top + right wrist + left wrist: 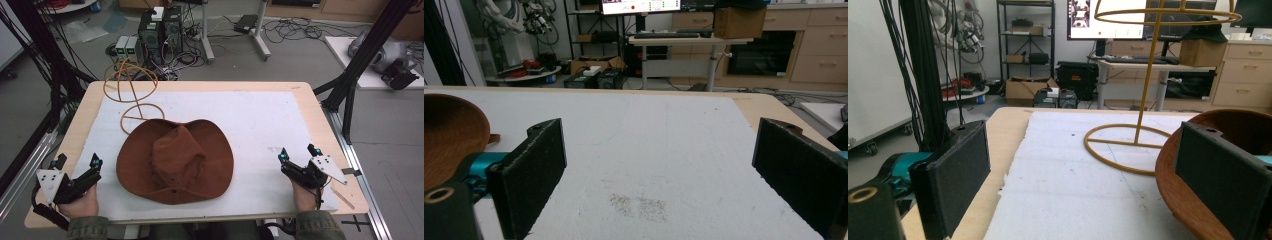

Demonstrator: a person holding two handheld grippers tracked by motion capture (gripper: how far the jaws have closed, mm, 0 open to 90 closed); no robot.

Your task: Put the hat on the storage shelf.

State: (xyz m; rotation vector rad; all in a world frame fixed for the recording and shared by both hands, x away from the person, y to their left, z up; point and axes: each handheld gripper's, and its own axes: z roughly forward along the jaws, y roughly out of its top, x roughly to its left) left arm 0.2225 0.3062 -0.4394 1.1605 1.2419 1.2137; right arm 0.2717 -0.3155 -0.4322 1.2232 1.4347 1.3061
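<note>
A brown brimmed hat lies crown up in the middle of the white mat. Behind it, at the mat's far left, stands a yellow wire hat stand with a ring base. My left gripper rests at the near left corner, left of the hat's brim, open with nothing between its jaws. In the left gripper view the brim and the wire stand lie ahead on the right. My right gripper sits at the near right, open over bare mat, well clear of the hat.
The wooden table ends close beyond the mat on every side. Black frame posts rise at both sides. Computers and cables lie on the floor behind the table. Bare mat spreads to the right of the hat.
</note>
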